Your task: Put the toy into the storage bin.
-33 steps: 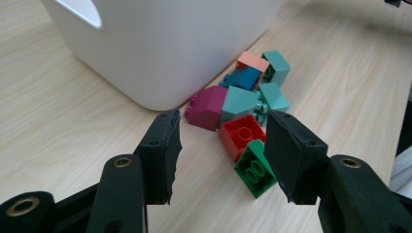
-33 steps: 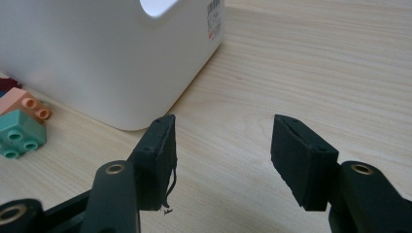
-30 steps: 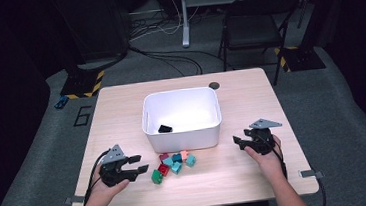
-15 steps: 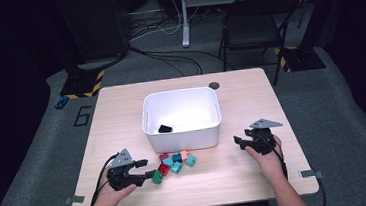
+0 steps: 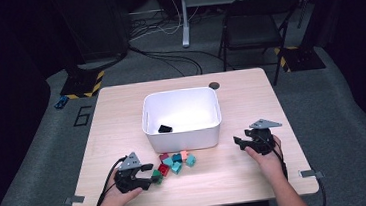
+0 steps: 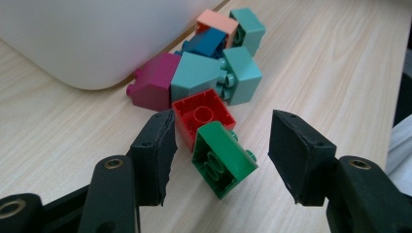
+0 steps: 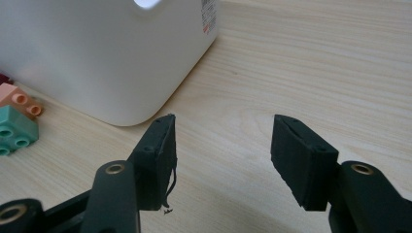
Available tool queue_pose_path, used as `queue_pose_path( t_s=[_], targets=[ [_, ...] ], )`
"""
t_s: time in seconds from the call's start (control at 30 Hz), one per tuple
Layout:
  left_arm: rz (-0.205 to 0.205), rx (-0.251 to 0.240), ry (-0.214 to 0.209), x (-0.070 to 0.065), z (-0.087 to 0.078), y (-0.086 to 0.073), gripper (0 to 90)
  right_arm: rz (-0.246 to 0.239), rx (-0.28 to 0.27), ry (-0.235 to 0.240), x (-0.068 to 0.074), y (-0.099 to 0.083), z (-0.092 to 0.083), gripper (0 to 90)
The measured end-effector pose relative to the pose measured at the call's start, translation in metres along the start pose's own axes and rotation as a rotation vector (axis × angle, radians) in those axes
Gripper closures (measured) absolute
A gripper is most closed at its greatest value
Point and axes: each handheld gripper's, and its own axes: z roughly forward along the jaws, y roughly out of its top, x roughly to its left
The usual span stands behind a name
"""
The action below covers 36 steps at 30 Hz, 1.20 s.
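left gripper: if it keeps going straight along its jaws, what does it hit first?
Most likely the green brick, lying tilted between the left gripper's open jaws, which have just been opening. The red brick sits right behind it, then the rest of the pile and the white bin.

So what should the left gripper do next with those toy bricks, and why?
Probably close the left gripper, whose jaws have just been opening, on the green plastic brick. That brick already lies between the open jaws, untouched, nearest of the pile beside the white plastic bin, where one black block already sits.
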Motion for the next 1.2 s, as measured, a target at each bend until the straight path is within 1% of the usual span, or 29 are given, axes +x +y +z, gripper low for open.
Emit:
queue_pose_path(
  t_s=[0.03,0.1,0.2,0.23,0.27,0.3,0.33,0.37,0.4,0.43,0.47,0.5,0.53,0.6,0.63,0.67,0.7,0.73,0.8,0.9,1.03,1.13,1.17,1.2],
  targets=[
    [-0.009,0.011,-0.003,-0.0003,0.0012,-0.0007,43.0,0.002,0.000,0.001,0.0001,-0.0001,0.0001,41.9],
    [-0.004,0.022,0.009,0.0007,0.0030,-0.0023,43.4,0.001,0.001,0.001,0.0001,-0.0002,0.0002,41.9],
    [-0.008,0.024,0.011,0.0015,0.0035,-0.0044,45.8,0.000,0.000,0.001,-0.0001,-0.0003,-0.0001,41.9],
    [-0.014,0.023,0.003,0.0020,0.0033,-0.0049,45.8,0.000,0.001,0.001,-0.0005,-0.0004,-0.0002,41.9],
    [-0.014,0.022,0.002,0.0023,0.0032,-0.0050,47.7,-0.005,0.002,-0.001,-0.0016,-0.0006,-0.0006,41.9],
    [-0.016,0.027,-0.008,0.0028,0.0028,-0.0049,47.7,-0.005,0.002,-0.001,-0.0016,-0.0006,-0.0006,41.9],
    [-0.017,0.034,-0.016,0.0032,0.0022,-0.0047,49.3,-0.005,0.002,0.000,-0.0017,-0.0007,-0.0008,41.9],
    [-0.024,0.027,-0.019,0.0028,0.0032,-0.0053,51.9,-0.005,0.002,-0.001,-0.0017,-0.0007,-0.0008,41.9],
    [-0.013,0.031,-0.024,0.0032,0.0038,-0.0055,53.3,-0.005,0.002,0.000,-0.0017,-0.0007,-0.0008,41.9],
    [-0.009,0.049,-0.031,0.0017,0.0058,-0.0064,56.5,-0.005,0.002,0.000,-0.0019,-0.0007,-0.0009,41.9],
    [-0.009,0.049,-0.031,0.0017,0.0058,-0.0064,57.2,-0.005,0.002,0.000,-0.0019,-0.0007,-0.0008,41.9],
    [-0.004,0.051,-0.034,0.0007,0.0071,-0.0067,61.2,-0.005,0.003,0.000,-0.0020,-0.0007,-0.0008,41.9],
    [0.005,0.057,-0.041,-0.0003,0.0073,-0.0063,61.2,-0.005,0.003,0.000,-0.0020,-0.0007,-0.0008,41.9],
    [0.016,0.067,-0.037,-0.0012,0.0074,-0.0051,63.1,-0.005,0.003,0.000,-0.0020,-0.0007,-0.0006,41.9],
    [0.014,0.060,-0.034,-0.0013,0.0079,-0.0051,63.9,0.000,0.003,0.001,-0.0017,-0.0007,-0.0005,41.9],
    [0.021,0.060,-0.032,-0.0003,0.0076,-0.0048,64.9,0.001,0.004,-0.002,-0.0017,-0.0008,-0.0006,41.9],
    [0.018,0.052,-0.027,0.0018,0.0065,-0.0050,68.1,0.005,0.005,-0.001,-0.0017,-0.0009,-0.0007,41.9],
    [0.018,0.052,-0.027,0.0018,0.0065,-0.0050,69.0,0.005,0.005,-0.001,-0.0017,-0.0009,-0.0007,41.9],
    [-0.012,0.045,-0.038,0.0038,0.0064,-0.0059,69.4,0.001,0.004,-0.001,-0.0021,-0.0010,-0.0009,41.9],
    [-0.024,0.038,-0.031,0.0057,0.0052,-0.0065,70.8,0.001,0.000,0.002,-0.0025,-0.0009,-0.0009,41.9],
    [-0.028,0.040,-0.035,0.0063,0.0042,-0.0064,71.1,0.000,0.000,0.001,-0.0027,-0.0009,-0.0008,41.9],
    [-0.022,0.046,-0.039,0.0069,0.0028,-0.0057,71.4,-0.004,0.000,0.000,-0.0029,-0.0009,-0.0010,41.9],
    [-0.013,0.045,-0.037,0.0075,0.0021,-0.0055,71.5,-0.004,0.001,-0.001,-0.0030,-0.0009,-0.0011,42.0],
    [-0.023,0.035,-0.033,0.0067,0.0018,-0.0056,71.5,-0.004,0.001,-0.001,-0.0030,-0.0009,-0.0011,42.0]
  ],
)
